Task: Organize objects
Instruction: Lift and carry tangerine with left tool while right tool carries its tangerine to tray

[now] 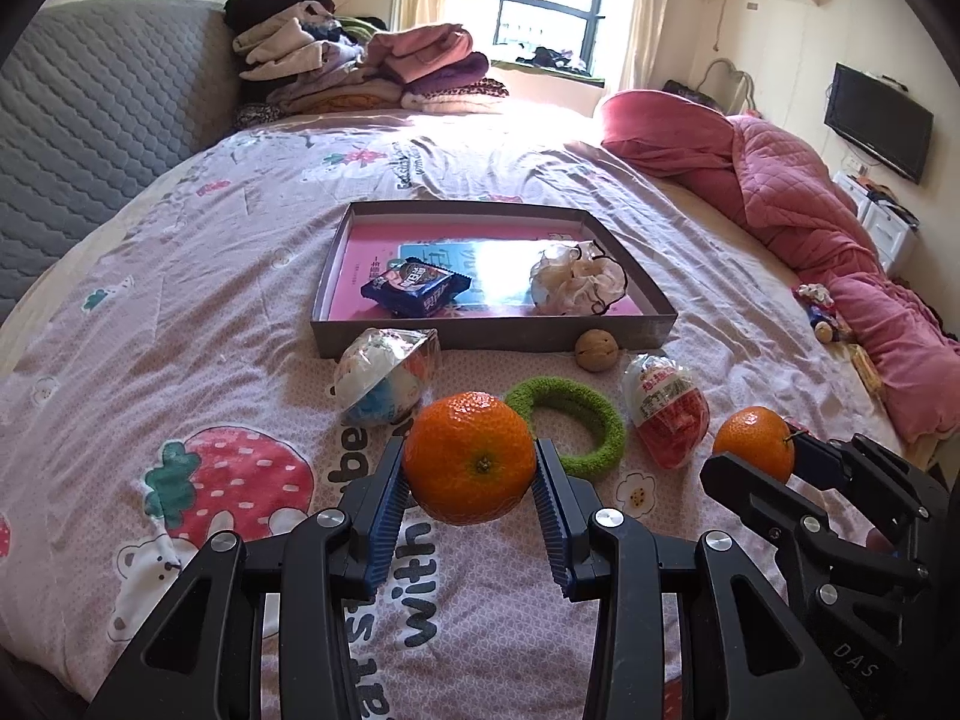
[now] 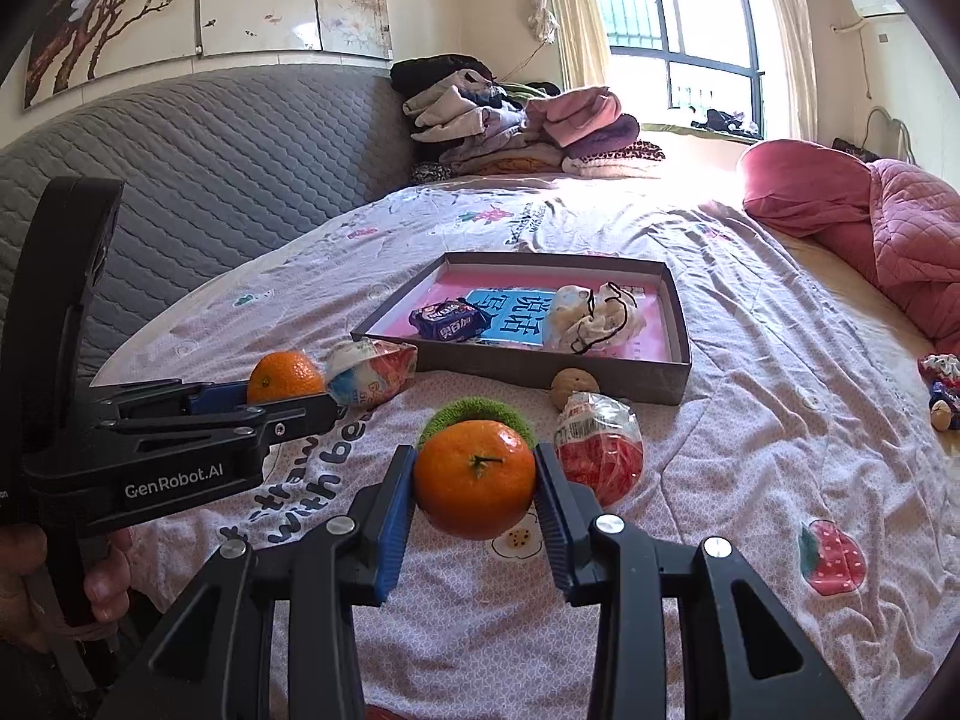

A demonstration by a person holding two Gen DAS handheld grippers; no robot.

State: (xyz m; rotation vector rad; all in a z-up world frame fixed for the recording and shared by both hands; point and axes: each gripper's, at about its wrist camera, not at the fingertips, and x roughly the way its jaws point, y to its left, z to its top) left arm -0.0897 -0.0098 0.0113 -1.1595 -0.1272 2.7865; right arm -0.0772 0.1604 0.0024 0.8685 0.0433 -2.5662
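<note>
oranges: two [image 1: 469, 457] [image 1: 753, 443]
wrapped toy eggs: two [image 1: 384, 381] [image 1: 666, 414]
walnut: one [image 1: 596, 350]
green ring: one [image 1: 591, 429]
tray: one [image 1: 492, 336]
snack packet: one [image 1: 415, 286]
scrunchie: one [image 1: 576, 279]

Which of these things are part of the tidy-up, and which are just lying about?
Job: left orange in left gripper; right orange in right gripper; tray; walnut; green ring; red packet; blue-white packet.

Lying about: clothes pile; pink quilt; TV.
</note>
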